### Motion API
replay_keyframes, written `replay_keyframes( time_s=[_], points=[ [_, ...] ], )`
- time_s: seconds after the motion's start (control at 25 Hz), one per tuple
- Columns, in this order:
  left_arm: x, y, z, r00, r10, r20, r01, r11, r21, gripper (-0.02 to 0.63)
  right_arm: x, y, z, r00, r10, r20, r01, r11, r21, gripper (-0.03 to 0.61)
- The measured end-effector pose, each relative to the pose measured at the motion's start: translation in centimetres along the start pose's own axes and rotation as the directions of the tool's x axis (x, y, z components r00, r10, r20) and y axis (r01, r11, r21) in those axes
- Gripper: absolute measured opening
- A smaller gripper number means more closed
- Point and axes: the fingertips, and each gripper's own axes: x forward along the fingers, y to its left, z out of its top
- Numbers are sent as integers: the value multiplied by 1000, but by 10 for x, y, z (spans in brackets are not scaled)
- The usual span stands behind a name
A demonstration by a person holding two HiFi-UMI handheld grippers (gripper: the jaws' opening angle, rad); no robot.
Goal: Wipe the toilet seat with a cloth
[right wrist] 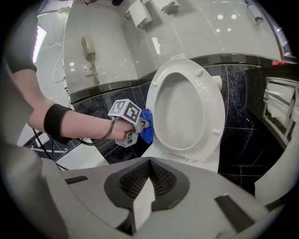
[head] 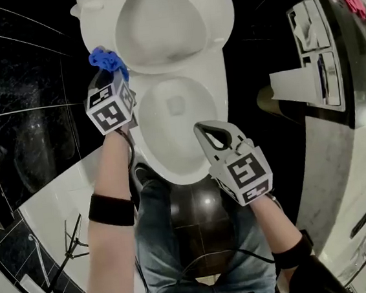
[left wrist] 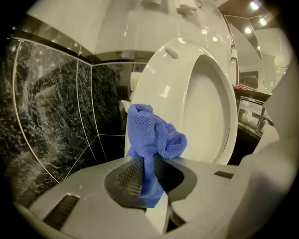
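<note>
Two grippers flank the toilet. At the left, the left gripper (left wrist: 147, 164) is clamped on a bunched blue cloth (left wrist: 153, 134), which lies just beside the outer left edge of the raised toilet seat (left wrist: 161, 86). The seat stands upright to the right of the jaws, its long axis running up and away. The right gripper (head: 209, 133), jaws together and empty, hovers over the front right of the bowl rim (head: 149, 143), so the left hand is likely the nearer one for wiping.
</note>
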Motion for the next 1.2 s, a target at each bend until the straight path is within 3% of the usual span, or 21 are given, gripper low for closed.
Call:
replay_keyframes(
  time_s=[0.16, 0.4, 0.88, 1.2],
  points=[
    [1, -3, -8, 1000, 2, 20, -2, 1000, -11, 64, 4, -3, -15, 1000, -4, 3, 4, 1000, -6, 18],
    [13, -14, -57, 996, -11, -91, 2, 995, -99, 64, 1, 5, -19, 1000, 3, -11, -2, 1000, 15, 18],
    [39, -54, -110, 974, -83, -212, 35, 975, -220, 64, -8, -20, -31, 999, -30, 15, 30, 999, 25, 18],
    [54, -87, -129, 948, -148, -282, 87, 972, -217, 64, -21, -32, -32, 999, -51, 10, 50, 998, 49, 18]
  ],
)
